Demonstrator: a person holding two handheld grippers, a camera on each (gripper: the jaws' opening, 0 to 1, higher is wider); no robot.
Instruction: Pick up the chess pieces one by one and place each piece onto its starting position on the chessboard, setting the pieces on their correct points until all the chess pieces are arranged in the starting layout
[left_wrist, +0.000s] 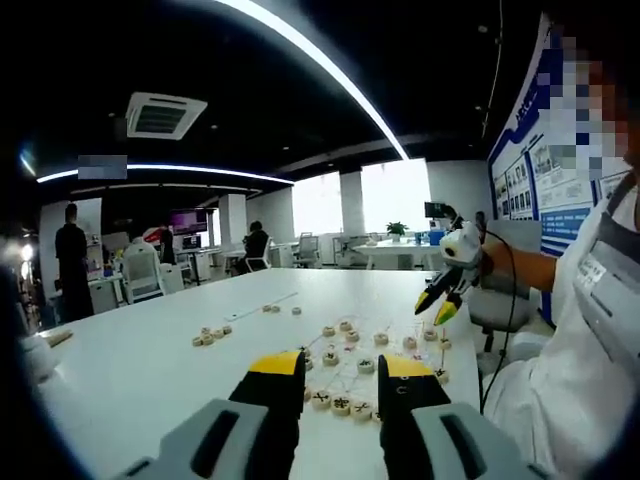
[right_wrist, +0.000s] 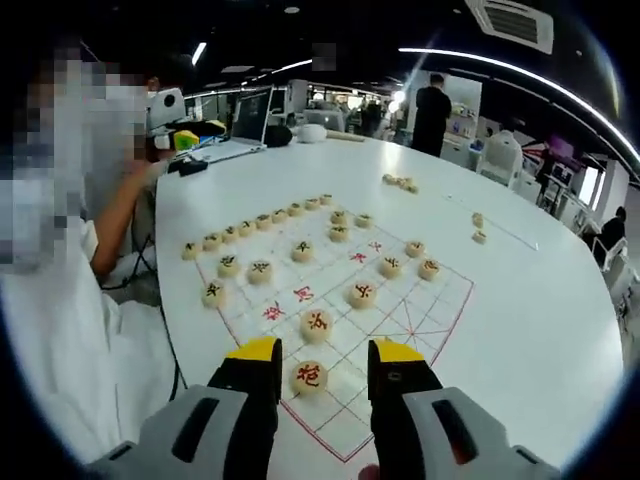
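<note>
- White table (right_wrist: 540, 330) is carrying the chessboard (right_wrist: 345, 425), a pale sheet with red grid lines.
- On the sheet's left side in the right gripper view, a row of black-marked pieces (right_wrist: 262, 222) is lining the far edge.
- Nearer, a red-marked piece (right_wrist: 309, 376) is lying on the board between the right gripper (right_wrist: 326, 372) jaws, which are standing apart and gripping nothing.
- Further right, a few loose pieces (right_wrist: 400, 182) are sitting off the board.
- In the left gripper view, the left gripper (left_wrist: 341, 375) is hovering parted and empty above the near row of pieces (left_wrist: 341, 405).
- At right, a person's hand (left_wrist: 494, 262) is holding the other gripper over the board.
</note>
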